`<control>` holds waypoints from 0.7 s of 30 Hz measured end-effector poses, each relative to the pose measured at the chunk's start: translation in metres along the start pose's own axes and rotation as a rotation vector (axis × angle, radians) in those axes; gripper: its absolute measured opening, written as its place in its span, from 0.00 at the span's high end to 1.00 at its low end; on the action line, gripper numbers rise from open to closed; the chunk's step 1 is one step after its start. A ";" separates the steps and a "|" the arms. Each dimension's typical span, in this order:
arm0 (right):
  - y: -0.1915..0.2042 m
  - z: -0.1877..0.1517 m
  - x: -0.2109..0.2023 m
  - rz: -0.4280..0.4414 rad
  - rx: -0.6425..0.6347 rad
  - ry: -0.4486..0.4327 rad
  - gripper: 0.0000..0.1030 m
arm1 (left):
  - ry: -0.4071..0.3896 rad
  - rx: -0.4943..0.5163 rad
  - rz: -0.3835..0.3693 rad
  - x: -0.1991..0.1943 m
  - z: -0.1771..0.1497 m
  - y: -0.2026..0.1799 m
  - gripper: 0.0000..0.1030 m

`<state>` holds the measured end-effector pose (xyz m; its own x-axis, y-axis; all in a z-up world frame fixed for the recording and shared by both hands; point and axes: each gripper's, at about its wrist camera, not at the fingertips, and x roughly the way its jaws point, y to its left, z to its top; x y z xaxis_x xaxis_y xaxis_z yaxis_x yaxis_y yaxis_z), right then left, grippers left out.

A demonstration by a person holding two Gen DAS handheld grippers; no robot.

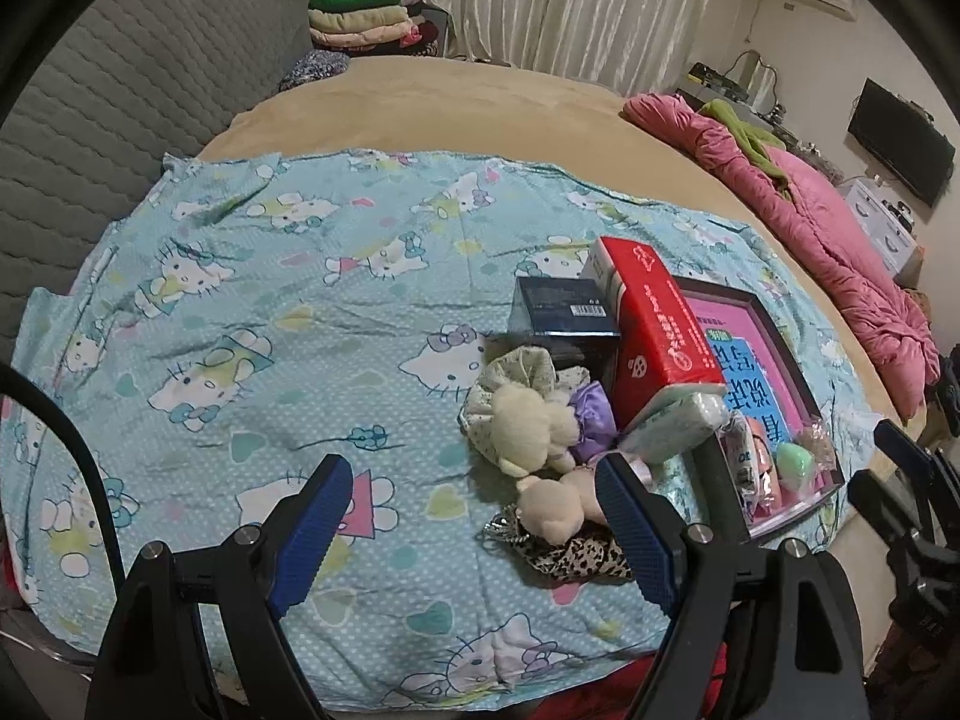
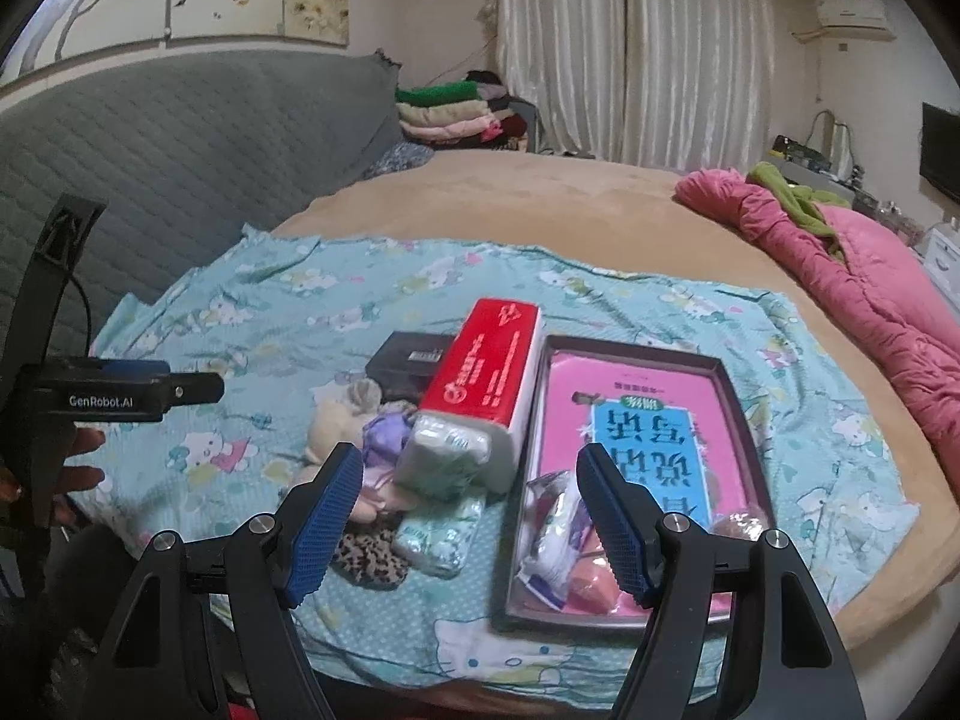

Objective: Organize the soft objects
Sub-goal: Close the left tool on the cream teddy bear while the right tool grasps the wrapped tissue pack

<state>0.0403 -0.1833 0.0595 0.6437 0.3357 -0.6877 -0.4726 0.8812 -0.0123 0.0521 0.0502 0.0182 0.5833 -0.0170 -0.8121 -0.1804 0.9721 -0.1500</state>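
Observation:
Soft items lie heaped on a blue cat-print cloth [image 1: 270, 300]: two cream plush toys [image 1: 528, 426], a purple scrunchie [image 1: 591, 420], a leopard scrunchie [image 1: 576, 558] and a tissue pack [image 1: 672, 426]. A red tissue box [image 1: 654, 324] leans over them beside a dark-rimmed tray [image 1: 720, 288] holding a pink book. My left gripper [image 1: 474, 474] hovers open above the plush toys, gripping nothing. My right gripper [image 2: 471, 459] is open over the tissue pack [image 2: 444, 462] and the tray's [image 2: 630, 348] left edge, also holding nothing. Small packets [image 2: 558, 540] lie in the tray's near end.
A small dark box [image 1: 558, 312] sits behind the heap. A pink quilt [image 1: 840, 252] lies along the bed's right side. Folded clothes [image 1: 360, 18] are stacked past the grey headboard [image 1: 120, 90]. A hand [image 2: 84, 462] holds the left gripper at the far left.

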 end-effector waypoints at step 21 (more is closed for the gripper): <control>0.011 -0.026 0.052 0.027 0.014 0.099 0.27 | 0.014 -0.013 -0.084 0.052 -0.009 0.005 0.20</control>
<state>0.0527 -0.1648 0.0050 0.5679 0.3258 -0.7559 -0.4806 0.8768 0.0168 0.0743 0.0516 -0.0299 0.5855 -0.1015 -0.8043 -0.1415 0.9641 -0.2247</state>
